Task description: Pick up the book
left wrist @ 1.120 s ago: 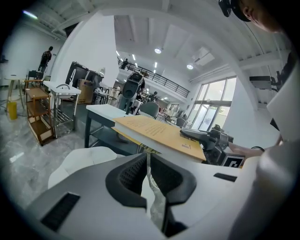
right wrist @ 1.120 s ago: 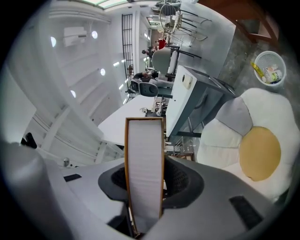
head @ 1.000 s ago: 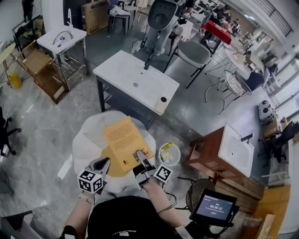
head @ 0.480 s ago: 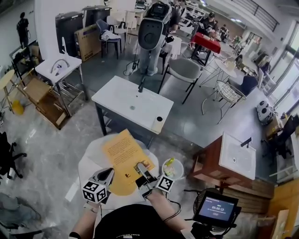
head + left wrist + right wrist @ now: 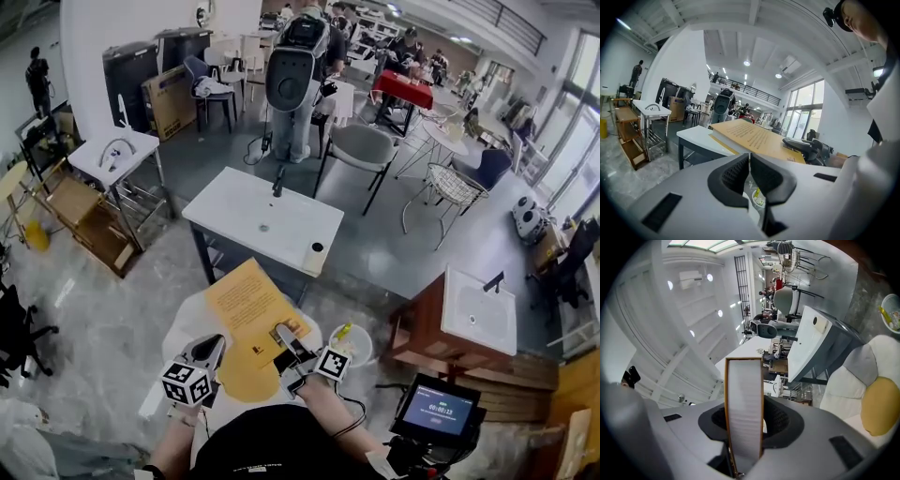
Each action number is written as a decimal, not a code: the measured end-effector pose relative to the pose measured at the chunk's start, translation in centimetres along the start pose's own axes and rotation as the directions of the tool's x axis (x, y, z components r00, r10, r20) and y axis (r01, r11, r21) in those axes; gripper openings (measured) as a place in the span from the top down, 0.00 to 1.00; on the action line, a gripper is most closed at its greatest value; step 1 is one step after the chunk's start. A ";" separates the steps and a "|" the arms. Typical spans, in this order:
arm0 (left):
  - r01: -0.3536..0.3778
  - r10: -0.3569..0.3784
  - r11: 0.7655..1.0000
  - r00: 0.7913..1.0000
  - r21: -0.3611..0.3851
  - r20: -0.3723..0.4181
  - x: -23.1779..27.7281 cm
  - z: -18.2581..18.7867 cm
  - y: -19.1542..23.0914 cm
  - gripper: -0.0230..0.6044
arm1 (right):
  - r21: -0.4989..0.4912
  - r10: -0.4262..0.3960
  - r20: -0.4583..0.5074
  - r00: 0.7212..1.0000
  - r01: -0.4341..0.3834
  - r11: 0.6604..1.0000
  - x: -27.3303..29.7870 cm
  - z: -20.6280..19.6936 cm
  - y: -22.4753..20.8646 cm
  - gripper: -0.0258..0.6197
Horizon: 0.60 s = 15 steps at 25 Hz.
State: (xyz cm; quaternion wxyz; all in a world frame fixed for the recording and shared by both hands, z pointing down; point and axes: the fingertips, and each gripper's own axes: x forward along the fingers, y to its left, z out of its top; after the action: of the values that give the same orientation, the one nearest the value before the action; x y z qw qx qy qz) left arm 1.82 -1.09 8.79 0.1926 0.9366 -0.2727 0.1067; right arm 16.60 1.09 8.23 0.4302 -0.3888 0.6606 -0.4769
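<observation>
Since a second ago, book [image 5: 246, 298] and both grippers risen clear of white seat [image 5: 183, 323]. My left gripper [image 5: 214, 341]: fingers together, nothing between, idle beside book. Right gripper [image 5: 284, 332]: fingers clamped on book's near edge, rest overhanging toward washbasin stand [image 5: 253, 211]. Risk I see: single-edge grip, so overhang may lever book loose, sag or slip.

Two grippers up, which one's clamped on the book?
The right gripper: its jaws pinch the thick orange-covered book at its near edge. The left gripper hangs beside it, jaws shut on nothing.
</observation>
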 end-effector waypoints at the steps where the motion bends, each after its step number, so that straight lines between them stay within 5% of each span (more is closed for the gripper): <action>1: 0.002 -0.002 1.000 1.000 0.003 0.000 0.1 0.1 0.1 0.93 | 0.000 0.001 0.002 1.000 -0.001 1.000 0.1 0.0 -0.1 0.71; 15: 0.026 -0.026 0.999 1.000 0.029 -0.014 2.2 -0.1 -1.1 0.93 | -0.018 0.043 0.030 0.999 -0.042 0.999 -0.5 1.6 0.1 0.71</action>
State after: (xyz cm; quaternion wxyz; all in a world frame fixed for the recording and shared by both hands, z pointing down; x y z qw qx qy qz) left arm 4.22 -1.26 9.24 0.1823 0.9420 -0.2574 0.1147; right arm 18.24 1.06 7.93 0.4469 -0.3854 0.6662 -0.4560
